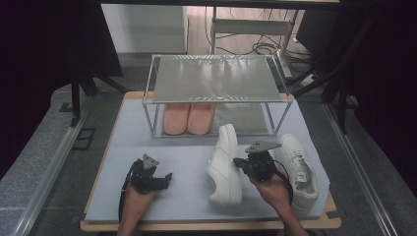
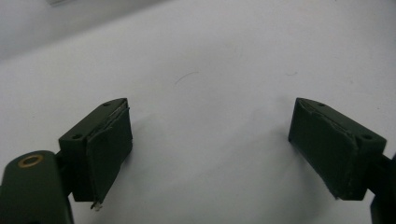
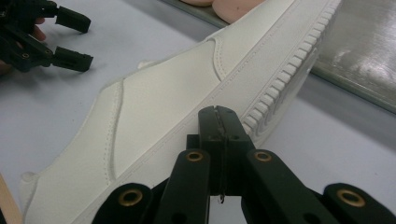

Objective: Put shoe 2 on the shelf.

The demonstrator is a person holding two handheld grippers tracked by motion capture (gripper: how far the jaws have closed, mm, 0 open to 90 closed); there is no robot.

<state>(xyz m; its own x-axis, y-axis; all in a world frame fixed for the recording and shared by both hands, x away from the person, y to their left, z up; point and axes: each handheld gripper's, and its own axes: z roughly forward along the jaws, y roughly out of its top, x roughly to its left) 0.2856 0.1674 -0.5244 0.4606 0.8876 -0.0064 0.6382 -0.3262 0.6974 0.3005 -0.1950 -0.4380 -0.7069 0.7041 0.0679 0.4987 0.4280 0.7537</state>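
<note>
Your right gripper [image 3: 219, 112] is clenched empty against the tipped white sneaker [image 1: 224, 164], just in front of the shoe rack [image 1: 216, 101]. Push and it rolls over. Left gripper [image 2: 205, 149] released.

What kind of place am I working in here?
Most likely a lab or test bench set up for shoe tidying: a padded table holding a small two-tier shoe rack, black curtains at the sides, and cables on the floor behind.

Rack shelf [image 1: 216, 78] hides the pink slippers' [image 1: 188, 118] far ends.
</note>
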